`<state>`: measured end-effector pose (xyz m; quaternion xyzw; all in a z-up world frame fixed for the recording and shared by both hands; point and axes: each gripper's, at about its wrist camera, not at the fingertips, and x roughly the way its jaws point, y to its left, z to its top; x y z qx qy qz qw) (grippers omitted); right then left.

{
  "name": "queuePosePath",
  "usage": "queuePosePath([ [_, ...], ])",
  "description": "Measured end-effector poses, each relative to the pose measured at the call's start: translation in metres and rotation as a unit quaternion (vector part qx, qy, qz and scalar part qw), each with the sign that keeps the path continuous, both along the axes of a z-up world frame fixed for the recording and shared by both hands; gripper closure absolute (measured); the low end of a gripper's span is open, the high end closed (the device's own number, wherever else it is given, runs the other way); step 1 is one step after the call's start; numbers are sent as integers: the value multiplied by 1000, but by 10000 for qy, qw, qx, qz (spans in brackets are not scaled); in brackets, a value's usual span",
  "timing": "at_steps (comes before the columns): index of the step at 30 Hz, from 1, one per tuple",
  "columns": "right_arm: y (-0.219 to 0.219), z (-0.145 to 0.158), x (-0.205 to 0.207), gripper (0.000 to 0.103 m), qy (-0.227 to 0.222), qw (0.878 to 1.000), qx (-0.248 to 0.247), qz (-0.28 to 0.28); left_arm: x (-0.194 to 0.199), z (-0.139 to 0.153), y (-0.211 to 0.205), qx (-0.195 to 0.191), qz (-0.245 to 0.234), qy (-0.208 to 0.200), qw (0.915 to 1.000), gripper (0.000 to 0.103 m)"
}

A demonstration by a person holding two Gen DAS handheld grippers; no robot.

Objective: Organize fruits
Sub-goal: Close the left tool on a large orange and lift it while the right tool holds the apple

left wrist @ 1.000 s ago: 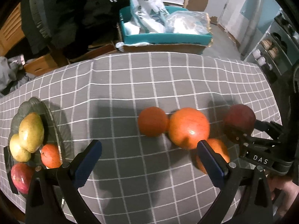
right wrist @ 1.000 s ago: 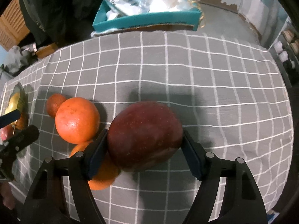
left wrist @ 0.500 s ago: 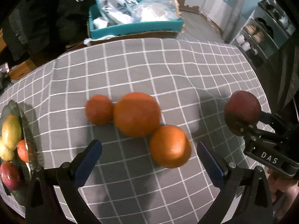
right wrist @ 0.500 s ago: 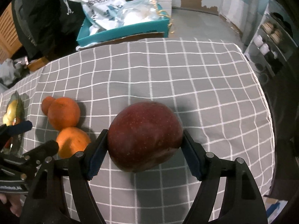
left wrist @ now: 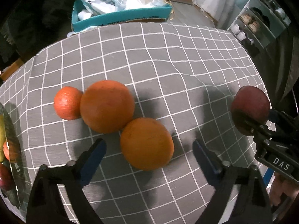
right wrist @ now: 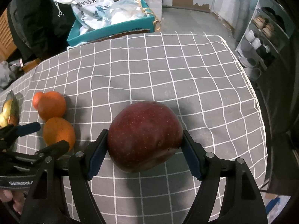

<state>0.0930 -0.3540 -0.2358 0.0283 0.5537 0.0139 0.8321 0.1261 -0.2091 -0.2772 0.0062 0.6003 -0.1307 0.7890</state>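
The right gripper (right wrist: 144, 149) clamps one speckled, dark-red apple (right wrist: 144, 136) above the checked cloth (right wrist: 168, 78). The left gripper (left wrist: 149, 149) gapes wide, empty, around the nearest of three round, dimpled oranges (left wrist: 146, 143) lying touching on the cloth.

You are working under dim indoor light that is falling from above and slightly behind you, so the oranges (left wrist: 146, 143) are throwing soft dark shadows up and to the right across the checked tablecloth (left wrist: 168, 59). The fisheye is bending the cloth's grid lines and blacking out every corner. The red apple (right wrist: 144, 136) is showing crisp speckles and only a faint sheen, while the fruit bowl (left wrist: 7, 149) at the left edge is smearing into blur. The far doorway floor (right wrist: 186, 20) is looking brighter than the tabletop.
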Motion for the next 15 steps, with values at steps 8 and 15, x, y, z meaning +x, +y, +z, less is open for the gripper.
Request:
queuePosePath([
  [8,7,0,1,28,-14,9999,-8,124,-3,-5,2,30,-22,-23,10000,41],
  [15,17,5,0,28,-104,9996,-109,258,-9,-2,9,1,-76,-51,10000,43],
])
